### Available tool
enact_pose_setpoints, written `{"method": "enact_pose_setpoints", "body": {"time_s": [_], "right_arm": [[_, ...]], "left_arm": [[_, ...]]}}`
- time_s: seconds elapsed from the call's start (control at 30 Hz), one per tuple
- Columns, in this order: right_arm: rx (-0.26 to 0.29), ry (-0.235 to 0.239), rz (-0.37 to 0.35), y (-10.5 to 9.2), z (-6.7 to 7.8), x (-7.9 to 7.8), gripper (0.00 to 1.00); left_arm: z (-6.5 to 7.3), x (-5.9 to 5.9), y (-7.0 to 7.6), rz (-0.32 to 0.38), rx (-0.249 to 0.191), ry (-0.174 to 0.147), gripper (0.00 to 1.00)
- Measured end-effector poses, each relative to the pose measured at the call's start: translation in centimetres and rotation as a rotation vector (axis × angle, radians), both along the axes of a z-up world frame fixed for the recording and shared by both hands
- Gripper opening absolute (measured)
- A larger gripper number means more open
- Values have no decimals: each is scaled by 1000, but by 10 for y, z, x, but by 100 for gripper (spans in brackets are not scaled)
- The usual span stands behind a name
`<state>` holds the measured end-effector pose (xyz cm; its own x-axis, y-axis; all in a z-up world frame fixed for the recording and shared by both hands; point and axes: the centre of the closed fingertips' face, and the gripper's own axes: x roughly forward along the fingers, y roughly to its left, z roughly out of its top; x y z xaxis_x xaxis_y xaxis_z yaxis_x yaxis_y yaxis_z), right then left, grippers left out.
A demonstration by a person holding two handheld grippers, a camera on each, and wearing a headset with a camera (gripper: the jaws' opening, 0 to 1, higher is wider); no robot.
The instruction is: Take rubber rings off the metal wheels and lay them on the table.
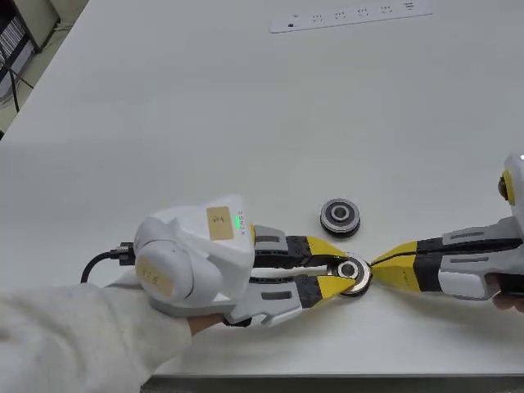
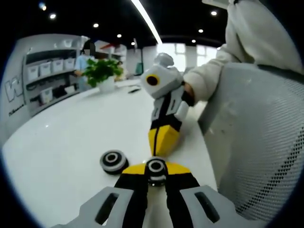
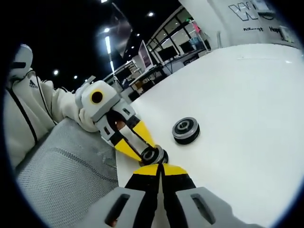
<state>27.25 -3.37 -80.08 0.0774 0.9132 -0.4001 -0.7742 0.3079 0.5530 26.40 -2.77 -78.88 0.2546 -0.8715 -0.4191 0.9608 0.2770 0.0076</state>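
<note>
Wheels: I see two on the white table point(image 1: 205, 98), both close to its 6 o'clock edge in the head view.
Held wheel point(image 1: 350, 272): face up, low at the table, caught between the tips of both grippers.
Free wheel point(image 1: 339, 216): flat on the table at 12 o'clock of the held wheel, near it and touching neither gripper.
Ring point(image 3: 187, 137): a dark band sits around the free wheel's rim. The held wheel's rim is mostly covered by yellow tips, so I cannot tell how its band sits.
Left gripper point(image 1: 340, 268): reaches in from 9 o'clock, with its jaws clamped on the held wheel, one yellow tip on each side.
Right gripper point(image 1: 378, 266): reaches in from 3 o'clock, with its jaws pressed together. The tips meet the held wheel's rim at its 3 o'clock side. I cannot tell whether they pinch any rubber.
Left gripper view: the held wheel sits between my own tips, the free wheel is at 9 o'clock of it, and the right gripper points in from 12 o'clock.
Right gripper view: my closed tips end just under the held wheel, and the free wheel lies at 2 o'clock of it.
Strip point(image 1: 352, 16): a white power strip lies at 12 o'clock, well apart from the wheels.
Cable point(image 1: 102, 262): a black lead leaves the back of the left gripper.
Sleeve point(image 1: 74, 336): pale fabric at 7 o'clock.
</note>
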Motion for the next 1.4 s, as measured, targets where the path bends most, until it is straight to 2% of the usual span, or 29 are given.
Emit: {"method": "enact_pose_setpoints", "body": {"time_s": [0.2,0.3,0.63,1.4], "right_arm": [[71,91,-44,1,4,0,0],[84,110,-50,2,5,0,0],[95,124,-55,4,9,-2,0],[81,83,-28,7,12,-5,0]], "left_arm": [[-1,0,1,-1,-3,0,14],[-1,0,1,-1,-3,-1,14],[-1,1,2,3,-22,6,14],[-2,1,2,3,-27,6,14]]}}
